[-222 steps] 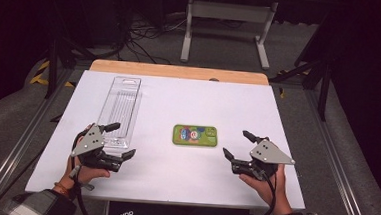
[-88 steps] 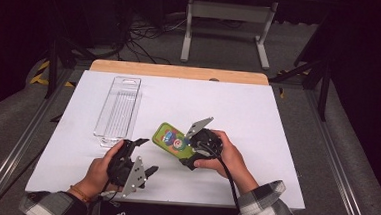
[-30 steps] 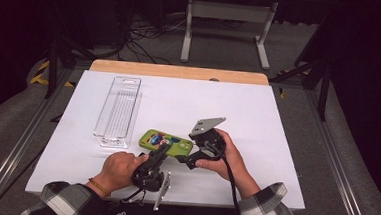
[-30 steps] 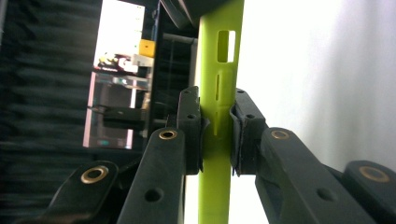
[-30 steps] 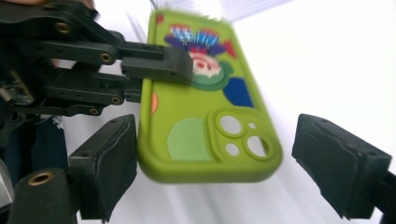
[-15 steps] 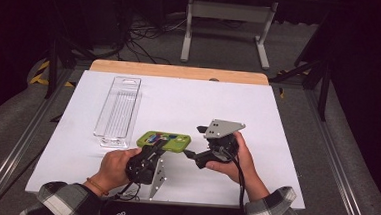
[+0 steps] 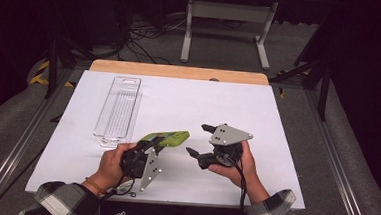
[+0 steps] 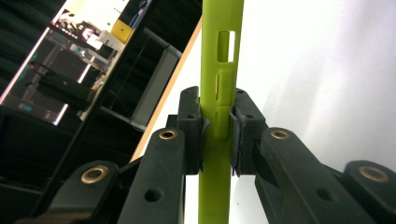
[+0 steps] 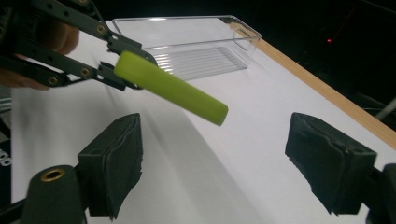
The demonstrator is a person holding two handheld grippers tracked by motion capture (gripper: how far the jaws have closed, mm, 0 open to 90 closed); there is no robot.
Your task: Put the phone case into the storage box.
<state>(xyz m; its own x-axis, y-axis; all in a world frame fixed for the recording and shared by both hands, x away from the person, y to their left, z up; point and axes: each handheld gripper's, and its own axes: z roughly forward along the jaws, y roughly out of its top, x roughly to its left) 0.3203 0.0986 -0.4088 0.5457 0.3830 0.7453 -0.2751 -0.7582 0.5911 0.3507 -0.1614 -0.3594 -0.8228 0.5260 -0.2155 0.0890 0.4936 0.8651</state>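
A lime-green flat case (image 7: 167,137) with slots cut in its edge hangs just above the white table, roughly level. My left gripper (image 7: 152,144) is shut on its near end. In the left gripper view the case (image 8: 219,70) stands edge-on between the two pads (image 8: 192,130), which press on both faces. My right gripper (image 7: 200,140) is to the right of the case, a short gap away, open and holding nothing. In the right gripper view its pads (image 9: 114,158) stand wide apart, with the case (image 9: 173,88) and the left gripper (image 9: 112,70) beyond them.
A long clear plastic tray (image 7: 119,105) lies at the back left of the white table top (image 7: 218,104), just beyond the case; it is also in the right gripper view (image 9: 187,42). A wooden edge (image 7: 180,72) runs along the table's far side.
The right gripper has let the case go and drawn away to the right. The left gripper, shut on the case, has lifted it and levelled it.
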